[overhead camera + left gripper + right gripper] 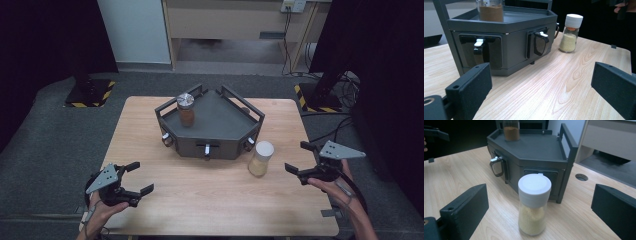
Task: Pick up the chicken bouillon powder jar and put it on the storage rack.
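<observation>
A dark grey corner rack (pixel 220 120) stands at the middle back of the wooden table (pixel 210 200). On its top shelf sits a jar of brown powder with a metal lid (pixel 186 109). A white-lidded jar of pale yellow grains (pixel 261 158) stands on the table by the rack's right front corner. My right gripper (pixel 299 157) is open just right of that jar, which lies straight ahead between its jaws in the right gripper view (pixel 534 205). My left gripper (pixel 140 177) is open at the near left, facing the rack (pixel 501 45), with nothing between its jaws.
The rack's front faces carry black hooks with white clips (pixel 540 42). A round cable hole (pixel 581 177) is in the table beside the rack. Past the table lie a grey carpet, black stands with striped bases (pixel 90 92) and a wooden cabinet (pixel 225 20).
</observation>
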